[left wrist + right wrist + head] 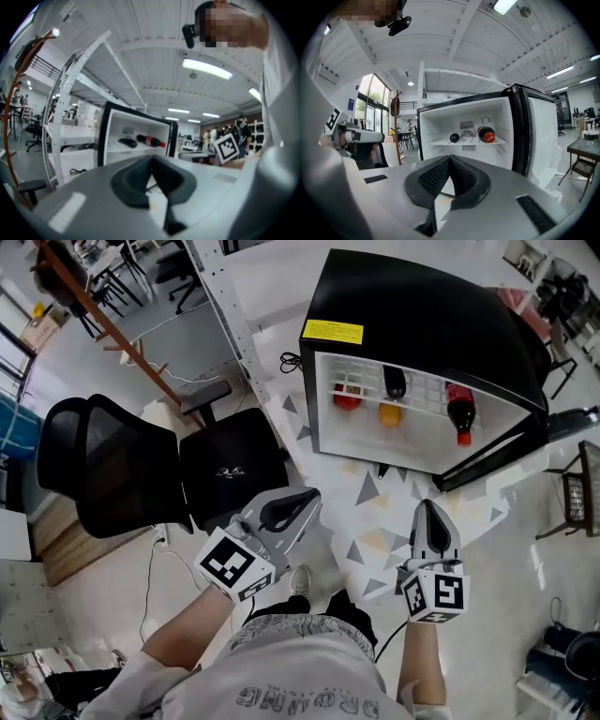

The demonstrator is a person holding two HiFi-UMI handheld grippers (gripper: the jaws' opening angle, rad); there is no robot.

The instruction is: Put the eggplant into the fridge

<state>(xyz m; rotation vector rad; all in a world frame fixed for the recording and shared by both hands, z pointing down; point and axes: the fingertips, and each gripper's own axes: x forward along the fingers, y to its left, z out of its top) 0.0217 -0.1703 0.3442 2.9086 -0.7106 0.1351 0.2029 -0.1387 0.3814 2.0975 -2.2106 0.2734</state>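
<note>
Pale floor point(309, 442) with grey and yellow triangle patches ran under a boxy black mini fridge point(422, 315), which stood at 12 o'clock in the head view with its door swung open. So the dark purple eggplant point(395, 382) was already inside, lying on the white wire shelf point(427, 395). A plastic cola bottle with a red cap point(458, 413) lay on that shelf at the eggplant's 3 o'clock. A round red fruit point(348, 397) sat at its 8 o'clock and an orange one point(390, 413) at its 6.

Left gripper point(311, 497) hung at about 7 o'clock and right gripper point(428, 508) at about 5. Both pointed toward the fridge but were well short of it. Each had its jaws pressed together with nothing pinched between them. A black mesh office chair point(103, 465) sat over at 9 o'clock.
</note>
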